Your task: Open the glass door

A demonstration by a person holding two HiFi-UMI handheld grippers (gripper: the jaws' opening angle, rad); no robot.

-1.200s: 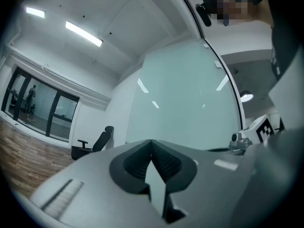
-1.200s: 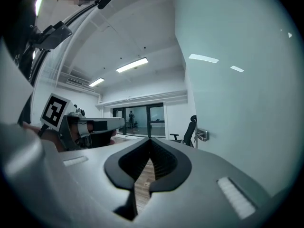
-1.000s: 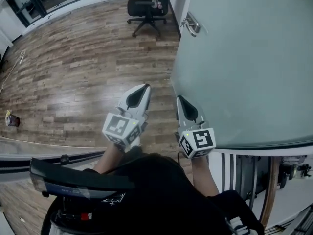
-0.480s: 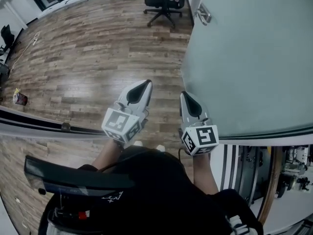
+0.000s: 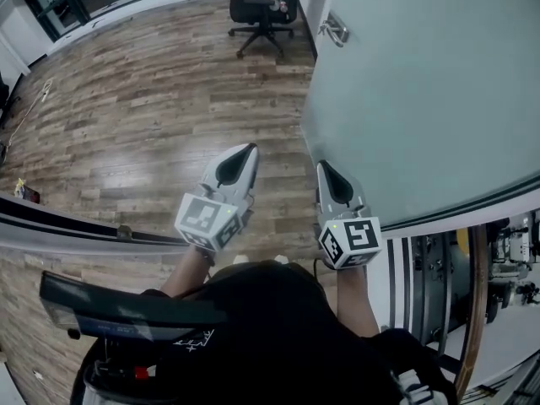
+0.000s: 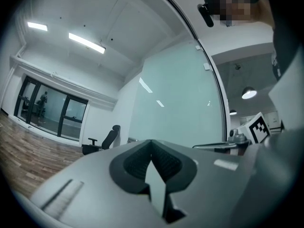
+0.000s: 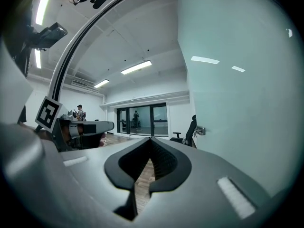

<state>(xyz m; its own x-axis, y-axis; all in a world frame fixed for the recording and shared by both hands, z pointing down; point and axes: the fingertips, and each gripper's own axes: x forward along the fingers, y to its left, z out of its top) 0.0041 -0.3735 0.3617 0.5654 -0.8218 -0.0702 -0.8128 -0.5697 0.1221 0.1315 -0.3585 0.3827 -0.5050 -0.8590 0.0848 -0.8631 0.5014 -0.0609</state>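
The tall frosted pale-green glass door (image 5: pixel 422 99) stands close along the right flank of the right gripper (image 5: pixel 323 166) and runs on well ahead of it. I cannot tell whether the gripper touches the pane. The main risk lies here. The pane is broad and smooth, so a hard grey tip pressed against it would probably skid rather than move it, and a sharp knock could mark or stress the glass.

The black wheeled office chair (image 5: pixel 257 8) sits far ahead of both grippers, near the door's far edge. If the panel swings that way it may bump the chair, or the chair may block the swing.

The small silver metal lever handle (image 5: pixel 333 30) is mounted on the door well ahead of the right gripper and slightly to its right. In the right gripper view it shows beyond the jaws, not between them (image 7: pixel 200 130). Reaching for it from here is a long way along the glass, and drifting rightward on the way would scrape the pane.

The right gripper's jaws are pressed together with nothing in them, so they would butt against the lever instead of taking it unless they part first. The left gripper (image 5: pixel 250 149), beside the right one and farther from the door, also has its jaws together and holds nothing.
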